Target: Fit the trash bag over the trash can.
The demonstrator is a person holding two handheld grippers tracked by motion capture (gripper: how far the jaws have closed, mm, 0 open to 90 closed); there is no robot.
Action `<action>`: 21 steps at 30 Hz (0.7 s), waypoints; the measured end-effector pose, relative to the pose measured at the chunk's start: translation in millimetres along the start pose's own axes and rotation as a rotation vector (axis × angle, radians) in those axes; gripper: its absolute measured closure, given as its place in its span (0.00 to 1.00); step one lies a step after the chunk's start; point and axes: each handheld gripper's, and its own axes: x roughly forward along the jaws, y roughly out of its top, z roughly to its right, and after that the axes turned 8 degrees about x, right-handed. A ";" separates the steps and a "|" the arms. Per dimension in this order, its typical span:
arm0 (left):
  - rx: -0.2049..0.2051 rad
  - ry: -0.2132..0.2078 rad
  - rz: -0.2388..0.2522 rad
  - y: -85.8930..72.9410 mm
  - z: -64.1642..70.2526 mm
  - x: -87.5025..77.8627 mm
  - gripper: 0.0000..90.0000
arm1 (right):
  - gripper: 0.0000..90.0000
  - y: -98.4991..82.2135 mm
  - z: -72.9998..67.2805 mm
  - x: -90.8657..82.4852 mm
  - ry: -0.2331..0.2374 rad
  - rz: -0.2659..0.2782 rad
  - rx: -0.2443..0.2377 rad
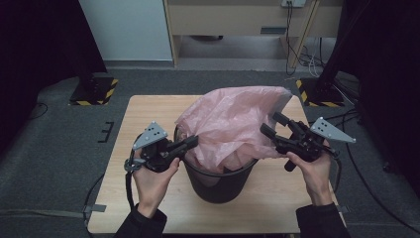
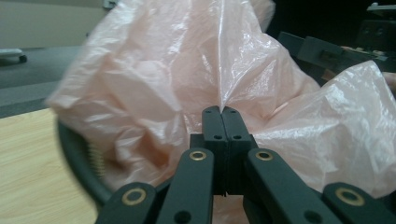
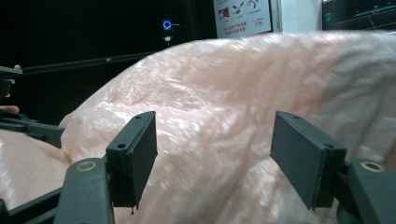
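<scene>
Pink plastic bag [image 1: 233, 126]: thin, crinkled, translucent; it billows up out of the black bucket [image 1: 220, 181] and rises well above the rim, its highest part toward the far right. Its lower folds sit inside the bucket mouth.

Black bucket: round, dark, upright, standing near the middle of the tabletop [image 1: 148, 111], slightly toward the near edge. In the left gripper view a stretch of its rim [image 2: 77, 154] curves beside the bag [image 2: 187, 79].

Left gripper [image 1: 190, 142]: held in the person's left hand [image 1: 151, 178] at the bucket's left rim, pointing toward the bag. Its fingers [image 2: 214, 126] stand pressed together, with a thin fold of the bag film pinched at their tips.

Right gripper [image 1: 271, 124]: held in the right hand [image 1: 312, 171] at the bag's right side, above the bucket's rim. Its fingers [image 3: 135, 149] stand wide apart, the bag [image 3: 224, 107] lying just beyond and between them without being pressed.

Tabletop: light wood, rectangular, on a grey carpeted floor [image 1: 49, 148].

Surroundings: yellow-and-black striped stand bases [image 1: 94, 89] at the far corners; a wooden desk [image 1: 237, 20] behind.
</scene>
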 end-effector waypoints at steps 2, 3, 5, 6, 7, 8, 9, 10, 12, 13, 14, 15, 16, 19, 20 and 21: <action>-0.010 0.009 0.001 -1.7 -3.9 -2.4 1.00 | 0.35 3.6 0.0 -1.6 -0.005 0.012 0.000; -0.011 0.017 0.001 -2.6 -5.7 -3.5 1.00 | 0.35 6.2 0.2 -2.9 -0.008 0.021 0.001; -0.017 0.028 0.003 -4.6 -9.2 -5.4 1.00 | 0.35 11.3 1.3 -6.1 -0.022 0.039 -0.008; -0.018 0.034 0.003 -5.7 -10.8 -5.9 1.00 | 0.35 13.3 2.1 -7.4 -0.030 0.042 -0.011; -0.022 0.036 0.000 -7.0 -12.4 -6.2 1.00 | 0.35 14.3 2.9 -8.3 -0.034 0.042 -0.010; -0.024 0.038 -0.004 -8.3 -13.8 -5.7 1.00 | 0.35 14.3 3.3 -8.4 -0.037 0.043 -0.008; -0.025 0.038 -0.003 -9.6 -14.7 -4.6 1.00 | 0.35 13.2 3.6 -7.7 -0.035 0.036 -0.008; -0.030 0.032 0.003 -10.1 -14.9 -3.2 1.00 | 0.34 11.0 3.4 -6.1 -0.030 0.024 -0.006; -0.018 0.033 -0.009 -9.1 -14.2 -0.1 1.00 | 0.35 4.6 1.3 -0.8 -0.017 -0.002 -0.008; -0.015 0.027 -0.015 -8.7 -13.6 1.9 1.00 | 0.35 0.8 0.1 2.5 -0.008 -0.017 -0.008; -0.013 0.026 -0.021 -8.4 -13.1 3.9 1.00 | 0.35 -2.7 -1.1 5.9 0.000 -0.034 -0.008; -0.009 0.028 -0.027 -8.2 -12.8 5.7 1.00 | 0.36 -5.7 -1.9 9.1 0.003 -0.050 -0.012; -0.007 0.027 -0.027 -7.8 -12.7 7.0 1.00 | 0.38 -8.0 -2.3 11.7 0.006 -0.058 -0.016; -0.003 0.014 -0.025 -7.1 -12.6 9.3 0.98 | 0.45 -12.6 -2.4 16.9 0.011 -0.083 -0.010; -0.002 0.008 -0.021 -7.2 -12.6 9.9 0.95 | 0.49 -13.6 -2.3 17.6 0.008 -0.087 -0.015; -0.001 0.004 -0.014 -7.3 -12.7 10.2 0.93 | 0.51 -14.3 -1.9 17.8 -0.001 -0.089 -0.022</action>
